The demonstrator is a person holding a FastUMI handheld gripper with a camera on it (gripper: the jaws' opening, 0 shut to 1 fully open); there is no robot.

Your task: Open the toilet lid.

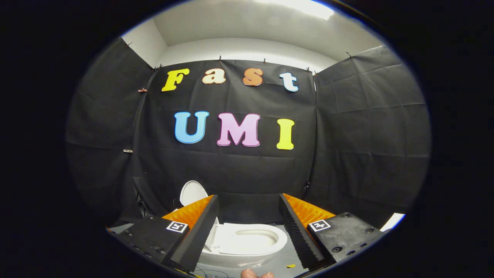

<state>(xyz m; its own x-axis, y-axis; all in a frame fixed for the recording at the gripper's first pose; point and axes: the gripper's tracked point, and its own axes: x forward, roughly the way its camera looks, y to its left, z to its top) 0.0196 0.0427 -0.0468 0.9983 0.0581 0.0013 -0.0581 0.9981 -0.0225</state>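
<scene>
Toilet (247,241) sits low between the two fingers of the hand-held gripper (249,227), just beyond their tips, on a pale grey floor (283,258). Its lid (193,192) already stands upright, showing above the left finger against the black cloth wall (247,173). Seat ring lies flat over the bowl, bowl open to view.

Hand-held gripper released: fingers spread wide, nothing between them, neither one touching the lid or the seat.

Judgement: the lid looks fully raised, so the task seems done or all but done. What is left, if anything, would be to draw the gripper clear without knocking the lid forward. Lid rests near upright, so a light bump could tip it back down.

Fingertips (256,274) of the person holding the tool peek in at the bottom, close under the bowl. Thin cables lie on the floor there, and a small yellow scrap (290,265) beside the right finger.

Booth: black cloth on three sides, white wall and ceiling above, strip light (305,7) overhead.
</scene>
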